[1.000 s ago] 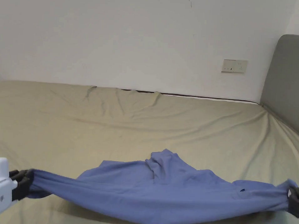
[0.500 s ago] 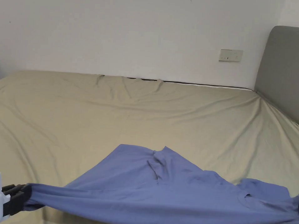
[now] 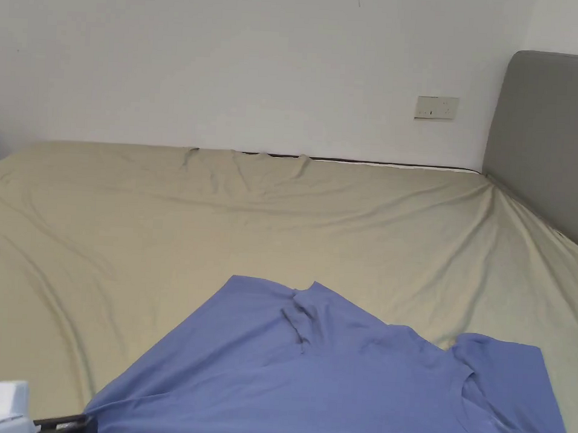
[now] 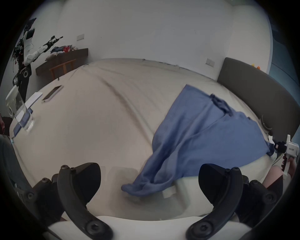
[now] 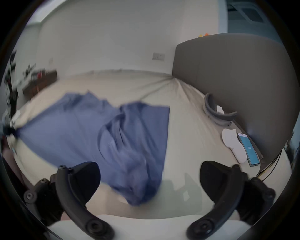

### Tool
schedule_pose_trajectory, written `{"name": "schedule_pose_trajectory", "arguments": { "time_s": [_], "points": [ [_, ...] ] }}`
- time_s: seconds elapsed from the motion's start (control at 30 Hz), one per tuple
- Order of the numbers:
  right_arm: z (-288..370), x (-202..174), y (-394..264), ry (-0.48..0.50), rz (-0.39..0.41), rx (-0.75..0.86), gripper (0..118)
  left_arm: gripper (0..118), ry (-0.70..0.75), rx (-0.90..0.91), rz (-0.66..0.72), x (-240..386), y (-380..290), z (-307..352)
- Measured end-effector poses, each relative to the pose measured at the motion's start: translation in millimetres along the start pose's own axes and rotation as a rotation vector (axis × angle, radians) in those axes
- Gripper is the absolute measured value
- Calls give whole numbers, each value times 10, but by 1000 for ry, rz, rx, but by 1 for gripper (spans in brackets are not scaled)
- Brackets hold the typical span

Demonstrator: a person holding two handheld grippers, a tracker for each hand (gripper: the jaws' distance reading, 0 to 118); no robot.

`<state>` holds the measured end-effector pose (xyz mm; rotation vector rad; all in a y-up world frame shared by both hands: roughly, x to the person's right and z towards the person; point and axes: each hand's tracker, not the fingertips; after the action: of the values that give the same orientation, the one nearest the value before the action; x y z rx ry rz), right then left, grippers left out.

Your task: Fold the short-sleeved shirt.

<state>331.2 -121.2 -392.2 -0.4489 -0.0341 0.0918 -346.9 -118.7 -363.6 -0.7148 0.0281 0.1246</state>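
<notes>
- On the near part of the bed, the blue short-sleeved shirt point(image 3: 334, 380) lies spread on the olive sheet point(image 3: 221, 222), collar point(image 3: 301, 305) pointing away from the person and one sleeve point(image 3: 504, 370) splayed out to the right.
- Its near edge is still rumpled: one corner point(image 4: 134, 188) lies bunched between the left gripper's jaws, and another bunch point(image 5: 138, 193) lies between the right gripper's.
- Left gripper point(image 4: 149, 172): jaws wide apart, not pressing on the cloth.
- Right gripper point(image 5: 149, 172): jaws likewise spread wide, though its view is blurred.
- Handling, as I judge it: thin, limp knit that is light and sags between holds. It will crease and drag on the sheet rather than slide, and it is not fragile.
- Best holds are probably a pinch at a shoulder seam and at the matching hem corner, so that one side can be folded over flat.
- Further out, a grey headboard point(image 3: 552, 137) stands at the right, with a phone point(image 5: 248, 149) lying near its foot and a wall socket point(image 3: 436, 107) above the bed.
</notes>
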Motion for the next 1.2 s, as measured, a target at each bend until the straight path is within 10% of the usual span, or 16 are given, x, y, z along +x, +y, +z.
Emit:
{"name": "schedule_pose_trajectory", "arguments": {
  "time_s": [0.07,0.23,0.3,0.37,0.67,0.8,0.93,1.0,1.07,1.13,1.2],
  "points": [
    [226,-141,311,60,-120,-13,117,115,60,123,-80,121,238,267],
    [836,-732,1016,36,-80,228,113,74,78,442,-45,517,641,1114],
    [1040,-1005,1144,91,-63,285,84,57,47,501,-25,616,594,1254],
    [1111,-1207,1142,169,5,331,14,0,20,566,-50,742,483,1397],
    [1053,-1599,722,229,210,369,0,0,32,382,-127,634,-4,1178],
    [907,-1508,702,324,19,150,0,0,-84,270,-108,334,16,951],
    [888,-1583,705,288,78,155,0,0,-37,161,-161,31,-32,511],
    [862,-1594,720,304,75,141,0,27,-29,114,-171,-104,-67,262],
    [769,-1583,678,323,59,121,0,99,-11,53,-231,-58,-154,79],
    [735,-1599,670,331,63,109,0,105,25,-29,-236,-109,-229,-165],
    [715,-1650,635,330,85,98,0,83,16,-39,-218,-75,-270,-257]
  ]
}}
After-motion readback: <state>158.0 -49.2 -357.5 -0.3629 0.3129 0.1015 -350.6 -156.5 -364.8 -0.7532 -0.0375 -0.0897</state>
